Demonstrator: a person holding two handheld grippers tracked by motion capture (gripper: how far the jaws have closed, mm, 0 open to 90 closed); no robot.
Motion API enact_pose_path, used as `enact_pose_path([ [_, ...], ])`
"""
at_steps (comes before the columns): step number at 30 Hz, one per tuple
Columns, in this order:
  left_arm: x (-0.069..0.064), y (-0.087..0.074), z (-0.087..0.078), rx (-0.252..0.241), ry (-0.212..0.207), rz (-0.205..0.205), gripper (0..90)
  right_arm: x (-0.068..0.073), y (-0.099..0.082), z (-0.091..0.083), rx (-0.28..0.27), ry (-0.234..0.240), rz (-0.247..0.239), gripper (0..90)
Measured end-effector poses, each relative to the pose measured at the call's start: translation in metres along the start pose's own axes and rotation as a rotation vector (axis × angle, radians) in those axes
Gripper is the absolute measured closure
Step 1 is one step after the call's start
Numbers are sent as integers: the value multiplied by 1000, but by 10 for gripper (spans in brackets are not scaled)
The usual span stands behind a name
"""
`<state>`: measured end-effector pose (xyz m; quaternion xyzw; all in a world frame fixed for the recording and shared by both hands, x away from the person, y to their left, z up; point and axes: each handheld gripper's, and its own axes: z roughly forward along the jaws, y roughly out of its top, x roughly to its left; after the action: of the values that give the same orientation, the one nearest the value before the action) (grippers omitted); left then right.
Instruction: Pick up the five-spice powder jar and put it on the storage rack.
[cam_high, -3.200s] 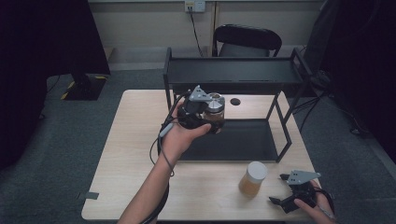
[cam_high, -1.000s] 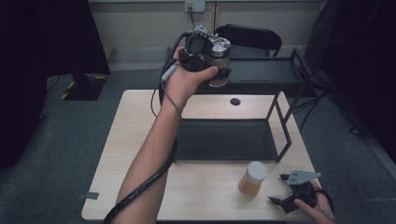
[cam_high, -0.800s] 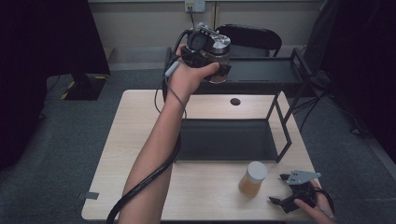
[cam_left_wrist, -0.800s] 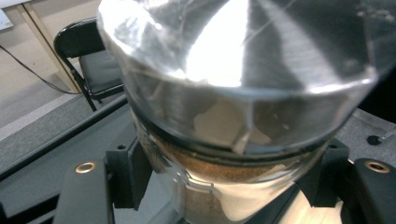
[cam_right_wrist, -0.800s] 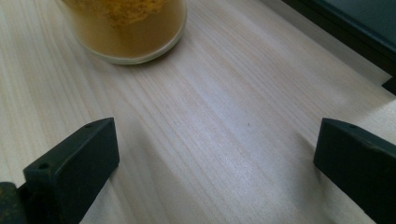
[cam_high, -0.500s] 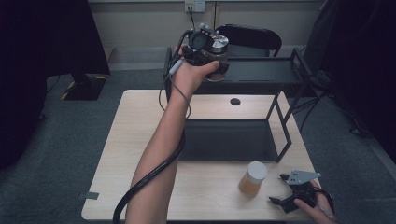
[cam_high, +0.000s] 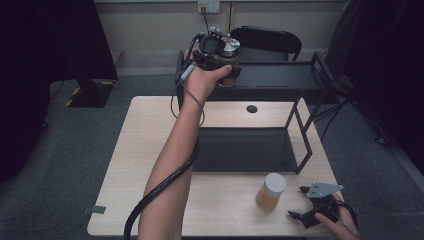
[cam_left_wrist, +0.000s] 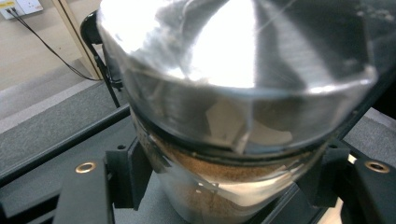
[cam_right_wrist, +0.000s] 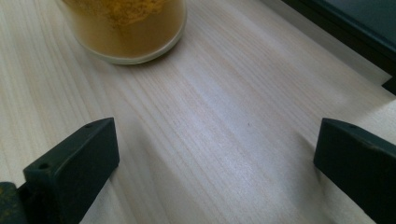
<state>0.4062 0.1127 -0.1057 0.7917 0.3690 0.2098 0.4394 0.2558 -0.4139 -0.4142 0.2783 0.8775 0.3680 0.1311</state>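
Left gripper (cam_high: 222, 60), jaws clamped on a silver-lidded jar (cam_left_wrist: 224, 121) of brown powder, holds it over the black shelf's top tier (cam_high: 280, 77), lower than a second ago. Right gripper (cam_high: 307, 212), jaws apart, rests by a jar of yellow powder (cam_high: 271, 191).

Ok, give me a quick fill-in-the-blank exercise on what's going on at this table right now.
1. The left claw grips a jar with a ____ lid.
2. That jar is held above the black ____.
3. The right claw rests on the table with its jaws ____.
4. The jar near it holds ____ powder.

Missing: silver; shelf; open; yellow
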Motion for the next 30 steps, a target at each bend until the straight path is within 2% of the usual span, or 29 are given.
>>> enact_pose_path([
  [12,2,-2,3,11,14,-4,309,0,0,0,0,0,0,0],
  [27,1,-6,4,-7,17,-8,306,0,0,0,0,0,0,0],
  [28,0,-7,4,-10,26,-12,295,0,0,0,0,0,0,0],
  [30,-2,-9,3,-25,49,-33,214,0,0,0,0,0,0,0],
])
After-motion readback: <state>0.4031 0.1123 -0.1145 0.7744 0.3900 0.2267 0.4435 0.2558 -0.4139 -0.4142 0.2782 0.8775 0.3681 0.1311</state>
